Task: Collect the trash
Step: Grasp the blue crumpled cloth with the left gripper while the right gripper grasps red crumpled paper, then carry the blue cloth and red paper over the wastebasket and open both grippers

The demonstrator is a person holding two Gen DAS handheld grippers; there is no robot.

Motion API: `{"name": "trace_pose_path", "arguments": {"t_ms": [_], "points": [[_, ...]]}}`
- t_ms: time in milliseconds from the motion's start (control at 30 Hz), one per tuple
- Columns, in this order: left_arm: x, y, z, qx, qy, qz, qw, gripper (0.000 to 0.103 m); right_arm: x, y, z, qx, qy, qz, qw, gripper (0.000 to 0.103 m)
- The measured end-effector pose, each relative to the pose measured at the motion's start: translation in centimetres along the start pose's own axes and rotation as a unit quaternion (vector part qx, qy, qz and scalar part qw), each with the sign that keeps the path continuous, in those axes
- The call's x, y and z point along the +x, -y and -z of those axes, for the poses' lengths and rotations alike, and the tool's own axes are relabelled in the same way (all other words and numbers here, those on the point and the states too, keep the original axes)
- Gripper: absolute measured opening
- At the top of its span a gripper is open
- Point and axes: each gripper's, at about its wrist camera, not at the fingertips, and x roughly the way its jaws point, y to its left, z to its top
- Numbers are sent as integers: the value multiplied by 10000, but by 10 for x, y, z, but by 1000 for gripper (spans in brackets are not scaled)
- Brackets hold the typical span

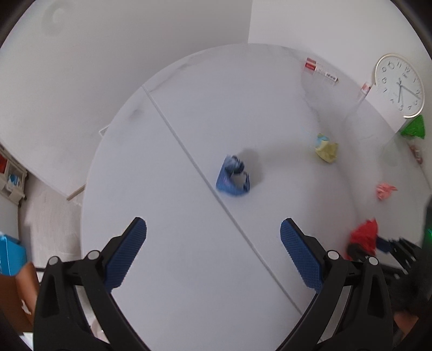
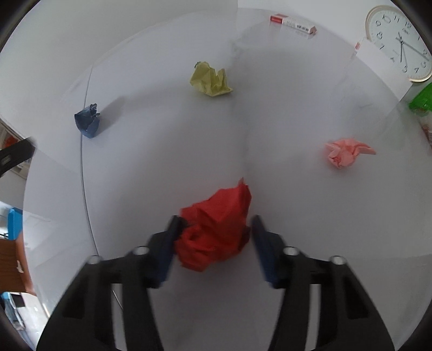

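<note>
Several crumpled paper balls lie on a white table (image 1: 175, 243). My left gripper (image 1: 213, 235) is open and empty, above the table, with the blue paper ball (image 1: 233, 176) ahead of it. My right gripper (image 2: 214, 229) is shut on the red paper ball (image 2: 216, 229), which fills the space between its fingers; this ball also shows at the right edge of the left wrist view (image 1: 364, 236). A yellow ball (image 2: 210, 79), a pink ball (image 2: 347, 152) and the blue ball (image 2: 87, 121) lie farther off in the right wrist view.
A round wall clock (image 2: 399, 43) leans at the back right by a white board. A small red-and-white box (image 2: 293, 24) lies at the table's far edge. A green bag (image 2: 422, 101) sits at the right. A brown chair and a blue box (image 1: 10, 253) stand left of the table.
</note>
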Motion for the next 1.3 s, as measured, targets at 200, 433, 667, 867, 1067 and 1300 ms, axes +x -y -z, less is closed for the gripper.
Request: {"name": "trace_pose_path", "arguments": {"t_ms": [200, 433, 667, 867, 1067, 1300], "points": [[42, 11, -22, 295, -171, -64, 9994, 95, -12, 9, 1, 163, 41, -304, 9994, 39], [82, 18, -37, 514, -249, -199, 9982, 86, -46, 12, 12, 318, 283, -479, 9979, 40], [93, 15, -41, 464, -352, 18, 9983, 50, -60, 23, 12, 563, 354, -639, 9957, 40], [84, 12, -36, 392, -417, 79, 9983, 33, -62, 17, 15, 538, 371, -662, 9957, 40], [46, 5, -19, 105, -346, 278, 9990, 32, -67, 11, 23, 428, 342, -729, 9958, 40], [-20, -12, 27, -256, -204, 347, 9989, 32, -86, -13, 41, 70, 345, -931, 9950, 40]]}}
